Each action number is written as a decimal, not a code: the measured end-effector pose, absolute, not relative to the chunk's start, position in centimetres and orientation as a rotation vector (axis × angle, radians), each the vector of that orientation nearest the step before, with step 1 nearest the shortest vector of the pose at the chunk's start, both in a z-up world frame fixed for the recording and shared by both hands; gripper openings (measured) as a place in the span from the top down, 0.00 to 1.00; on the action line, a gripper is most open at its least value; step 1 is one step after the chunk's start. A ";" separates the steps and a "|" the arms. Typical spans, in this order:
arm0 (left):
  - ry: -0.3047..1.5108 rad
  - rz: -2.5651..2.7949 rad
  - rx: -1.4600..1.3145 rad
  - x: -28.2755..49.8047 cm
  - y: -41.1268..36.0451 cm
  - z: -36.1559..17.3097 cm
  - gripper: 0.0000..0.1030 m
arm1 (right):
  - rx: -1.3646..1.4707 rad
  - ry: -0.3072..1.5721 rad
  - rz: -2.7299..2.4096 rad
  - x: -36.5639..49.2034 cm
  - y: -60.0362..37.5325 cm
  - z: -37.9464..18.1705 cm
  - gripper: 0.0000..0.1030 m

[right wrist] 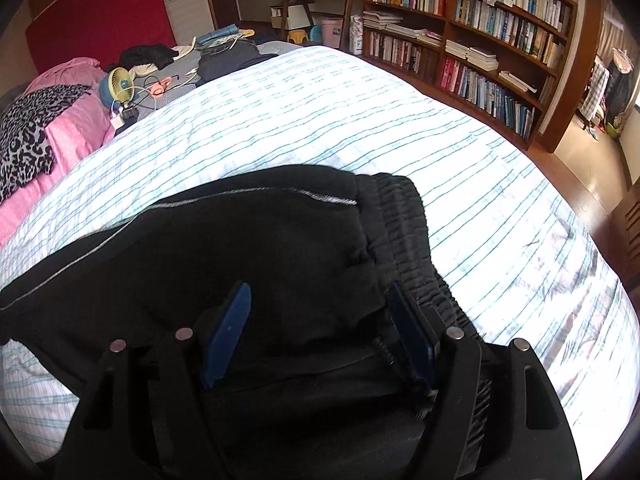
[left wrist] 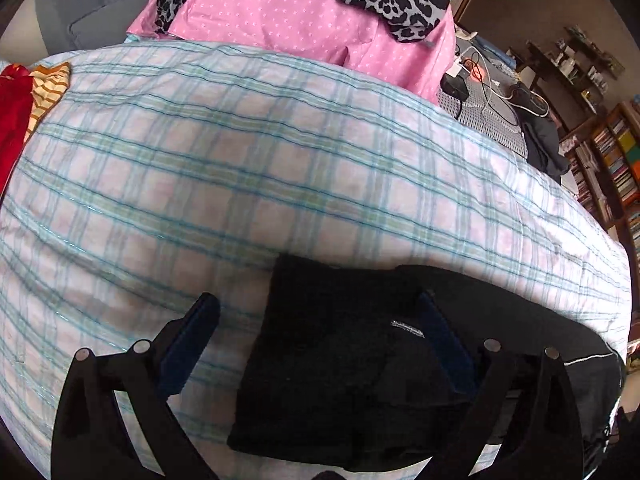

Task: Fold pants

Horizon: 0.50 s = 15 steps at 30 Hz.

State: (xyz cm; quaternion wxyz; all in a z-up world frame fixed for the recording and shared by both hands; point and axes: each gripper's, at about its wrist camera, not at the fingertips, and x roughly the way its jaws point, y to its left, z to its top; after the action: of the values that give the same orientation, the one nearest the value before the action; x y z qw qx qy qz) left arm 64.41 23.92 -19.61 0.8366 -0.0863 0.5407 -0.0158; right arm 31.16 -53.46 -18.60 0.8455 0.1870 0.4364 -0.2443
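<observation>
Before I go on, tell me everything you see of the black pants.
The black pants lie across the plaid bedcover, soft knit by the look, with a gathered elastic waistband and a thin pale side stripe. In the left wrist view the leg end looks folded into a thick block with a small label. Both grippers, left and right, stand open over the cloth; contact is unclear.

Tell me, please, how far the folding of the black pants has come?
Done: the black pants lie on the checked quilt, one end apparently folded over itself. In hand: nothing is gripped; the left gripper and right gripper hang open over the cloth. Left: probably further folds toward the elastic waistband.
</observation>
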 end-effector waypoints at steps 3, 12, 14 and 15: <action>1.145 -0.094 -0.048 63.7 21.4 -20.1 0.05 | 0.415 0.911 -0.588 31.6 -56.6 -18.1 0.30; 1.108 -0.079 -0.175 63.8 22.3 -19.3 0.55 | 0.666 0.921 -0.597 33.4 -64.9 -19.9 0.29; 1.100 -0.075 -0.219 63.6 22.9 -18.9 0.62 | 0.745 0.950 -0.572 33.9 -65.9 -21.4 0.29; 1.094 -0.073 -0.210 63.6 22.8 -18.8 0.65 | 0.784 0.955 -0.559 34.1 -66.1 -22.1 0.29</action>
State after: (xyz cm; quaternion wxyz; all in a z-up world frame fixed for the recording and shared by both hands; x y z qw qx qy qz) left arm 63.58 22.78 -18.78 0.8482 -0.0999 0.5191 -0.0346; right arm 34.05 -66.07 -22.08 0.7788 0.3626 0.4417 -0.2586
